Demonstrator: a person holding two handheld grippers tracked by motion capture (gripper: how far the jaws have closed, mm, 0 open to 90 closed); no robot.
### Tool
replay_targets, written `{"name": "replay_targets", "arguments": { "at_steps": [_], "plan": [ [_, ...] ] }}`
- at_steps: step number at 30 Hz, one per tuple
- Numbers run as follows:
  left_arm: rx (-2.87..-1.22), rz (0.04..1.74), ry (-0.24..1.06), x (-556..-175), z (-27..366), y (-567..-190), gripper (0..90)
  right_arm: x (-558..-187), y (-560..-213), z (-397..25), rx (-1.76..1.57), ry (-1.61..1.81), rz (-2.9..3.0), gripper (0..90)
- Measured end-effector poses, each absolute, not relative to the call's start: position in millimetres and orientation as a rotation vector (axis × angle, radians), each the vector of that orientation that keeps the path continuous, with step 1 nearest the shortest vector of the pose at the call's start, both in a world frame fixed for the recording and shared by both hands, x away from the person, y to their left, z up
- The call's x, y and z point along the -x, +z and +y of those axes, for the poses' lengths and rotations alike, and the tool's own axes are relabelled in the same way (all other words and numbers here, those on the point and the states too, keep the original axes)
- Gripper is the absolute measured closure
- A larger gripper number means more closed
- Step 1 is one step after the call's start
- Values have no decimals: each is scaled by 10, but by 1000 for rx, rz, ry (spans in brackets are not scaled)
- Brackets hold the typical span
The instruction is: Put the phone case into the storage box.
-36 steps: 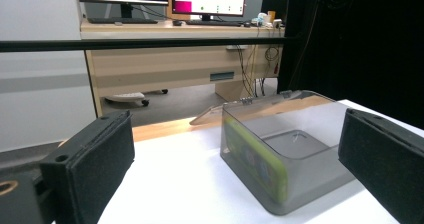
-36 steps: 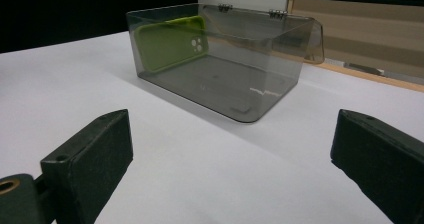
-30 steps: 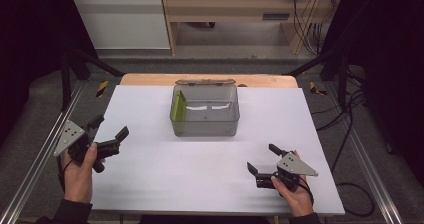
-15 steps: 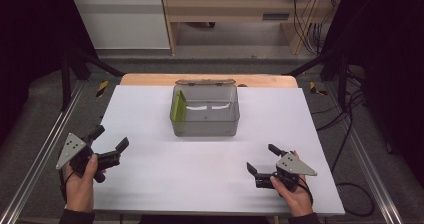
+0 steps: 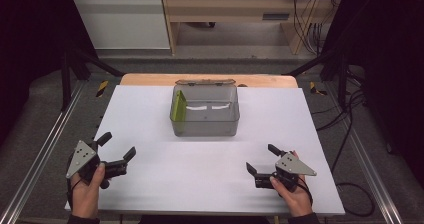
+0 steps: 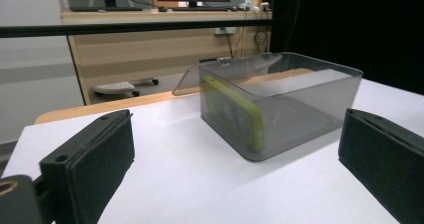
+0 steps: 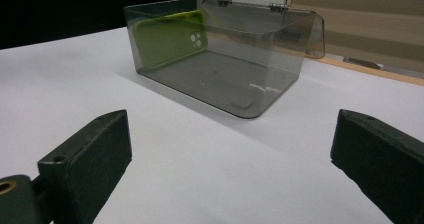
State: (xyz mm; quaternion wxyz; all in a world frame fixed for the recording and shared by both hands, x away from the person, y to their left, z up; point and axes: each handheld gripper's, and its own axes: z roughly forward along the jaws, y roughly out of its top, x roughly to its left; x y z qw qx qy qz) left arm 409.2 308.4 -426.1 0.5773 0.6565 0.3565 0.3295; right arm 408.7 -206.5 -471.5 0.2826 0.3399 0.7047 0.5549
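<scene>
A clear grey plastic box (image 5: 205, 110) stands open at the middle back of the white table, its hinged lid (image 5: 204, 82) folded behind it. A lime-green phone case (image 5: 178, 106) leans upright against the box's left inner wall, also seen as the phone case (image 6: 235, 111) and the phone case (image 7: 169, 38) through the box walls (image 6: 295, 99) (image 7: 220, 54). My left gripper (image 5: 117, 150) hovers open near the front left, empty. My right gripper (image 5: 261, 159) is open and empty at the front right. Both point towards the box from a distance.
The white table top (image 5: 210, 156) spans the front between the grippers, with a wooden strip (image 5: 150, 79) along its back edge. Metal frame rails (image 5: 45, 144) run down both sides. A wooden bench (image 5: 235, 14) and cables lie on the floor beyond.
My left gripper has drawn back towards the table's front left edge. The right gripper has barely moved. The box and phone case are unchanged.
</scene>
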Motion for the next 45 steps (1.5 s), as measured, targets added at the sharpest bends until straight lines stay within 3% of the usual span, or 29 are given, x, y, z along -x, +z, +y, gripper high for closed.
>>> {"name": "replay_targets", "arguments": {
  "at_steps": [22, 45],
  "plan": [
    [-1555, 806, 731, -3995, 2934, -4408, 10, -4087, -4721, -2052, -905, 1481, 1894, 32],
    [-1514, 851, 720, -3932, 3074, -4592, 11, -4085, -4730, -2043, -893, 1478, 1887, 33]
  ]
}}
